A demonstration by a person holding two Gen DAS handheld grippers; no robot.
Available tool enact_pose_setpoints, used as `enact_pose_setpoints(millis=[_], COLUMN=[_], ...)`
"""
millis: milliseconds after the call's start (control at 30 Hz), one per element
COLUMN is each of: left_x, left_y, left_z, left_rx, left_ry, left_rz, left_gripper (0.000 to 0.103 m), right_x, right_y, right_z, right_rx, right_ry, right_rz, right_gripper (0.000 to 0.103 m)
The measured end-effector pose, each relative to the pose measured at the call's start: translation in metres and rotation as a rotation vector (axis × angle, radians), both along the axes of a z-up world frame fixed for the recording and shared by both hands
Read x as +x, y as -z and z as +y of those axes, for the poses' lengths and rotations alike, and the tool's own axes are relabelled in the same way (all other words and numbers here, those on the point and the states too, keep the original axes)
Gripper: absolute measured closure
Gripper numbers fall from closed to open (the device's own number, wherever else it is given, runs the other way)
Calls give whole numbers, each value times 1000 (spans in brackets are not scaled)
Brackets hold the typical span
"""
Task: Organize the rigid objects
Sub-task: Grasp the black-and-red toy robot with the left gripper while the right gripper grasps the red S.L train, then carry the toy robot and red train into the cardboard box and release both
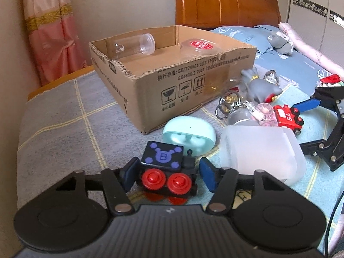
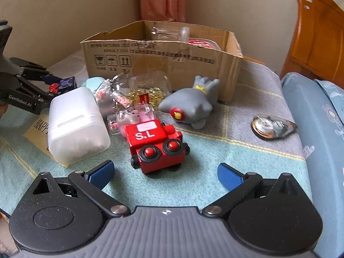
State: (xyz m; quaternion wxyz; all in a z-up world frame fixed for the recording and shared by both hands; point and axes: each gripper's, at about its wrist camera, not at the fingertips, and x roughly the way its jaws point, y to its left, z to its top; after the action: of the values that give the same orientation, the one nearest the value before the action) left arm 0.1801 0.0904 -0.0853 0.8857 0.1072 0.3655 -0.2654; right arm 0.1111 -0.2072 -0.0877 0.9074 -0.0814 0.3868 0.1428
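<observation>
A black toy train car [image 1: 166,169] with red wheels and a purple "B" top sits between the fingers of my left gripper [image 1: 168,173]; the jaws stand apart and only the left pad seems near it. It also shows in the right wrist view [image 2: 64,85]. A red toy train [image 2: 155,145] marked "S.L" stands just ahead of my open, empty right gripper [image 2: 165,173]. The cardboard box [image 1: 172,81] holds a clear jar [image 1: 137,45] and a red-lidded tub [image 1: 200,47].
On the bed lie a frosted white container [image 2: 75,126], a mint case [image 1: 189,135], a grey plush toy [image 2: 189,105], glass bottles and keychains [image 2: 133,101], and a foil packet [image 2: 273,126]. A blue pillow [image 2: 318,142] and a wooden headboard [image 1: 225,2] border the bed.
</observation>
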Motion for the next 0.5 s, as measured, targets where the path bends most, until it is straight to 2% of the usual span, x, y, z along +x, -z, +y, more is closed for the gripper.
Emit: enact_pose_setpoints(millis=[200,333,400,500], left_x=[0,3,3,4], left_y=[-1,-2,-2,-3], left_z=[1,0,0,0], left_rx=[1,4,5,6], left_ry=[-14,-12,-11,-12], left_rz=[10,12,14,22], left_gripper=[49,49,49,50], right_x=[13,23,26,26], right_y=[-2,-5,-7,-9], right_z=[10,14,15,16], right_rx=[-38,-34,-33,-36], right_ry=[-116,-189,-208,-221], right_rz=[-20,-23,-20,-21], right_gripper=[3,16,21,33])
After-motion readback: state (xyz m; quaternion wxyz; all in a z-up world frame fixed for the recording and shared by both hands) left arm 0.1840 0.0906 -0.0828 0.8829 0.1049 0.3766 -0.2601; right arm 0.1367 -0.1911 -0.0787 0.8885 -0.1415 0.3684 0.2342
